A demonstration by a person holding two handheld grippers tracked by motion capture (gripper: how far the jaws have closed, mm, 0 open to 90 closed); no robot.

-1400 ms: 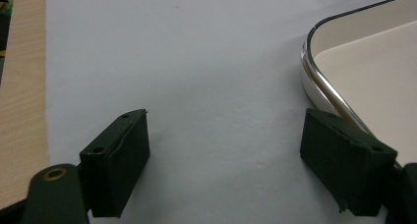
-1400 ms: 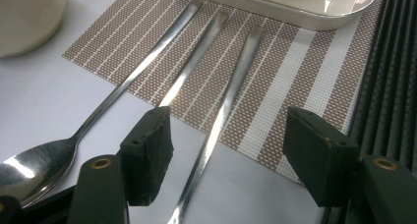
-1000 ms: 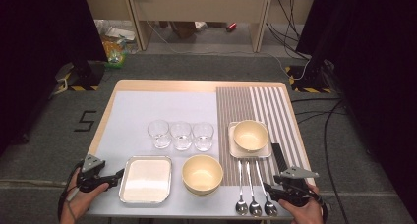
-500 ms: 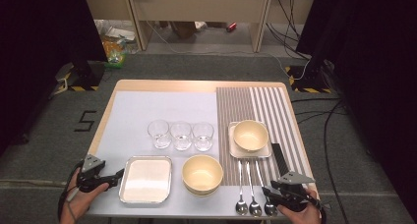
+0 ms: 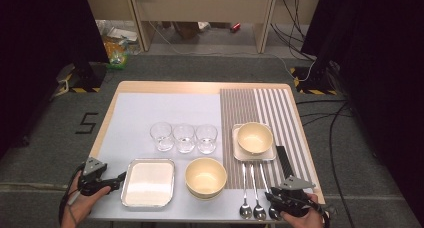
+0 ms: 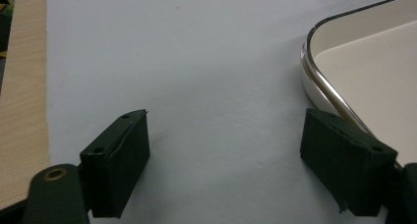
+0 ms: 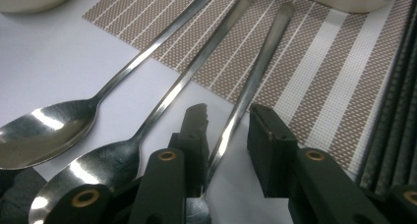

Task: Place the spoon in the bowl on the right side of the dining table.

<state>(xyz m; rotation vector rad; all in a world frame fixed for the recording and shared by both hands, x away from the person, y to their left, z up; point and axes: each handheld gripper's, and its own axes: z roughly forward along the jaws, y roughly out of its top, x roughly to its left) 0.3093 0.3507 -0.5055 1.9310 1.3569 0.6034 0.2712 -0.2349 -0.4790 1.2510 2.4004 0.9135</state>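
Right gripper (image 7: 228,121) jaws have just been closing around the rightmost of our 3 spoons (image 7: 246,86), not yet pinching; left gripper (image 6: 226,160) gapes beside the tray (image 6: 314,81).

Left claw (image 6: 226,160) jaws wide apart, low over table; right claw (image 7: 228,135) jaws just closing, narrow gap.
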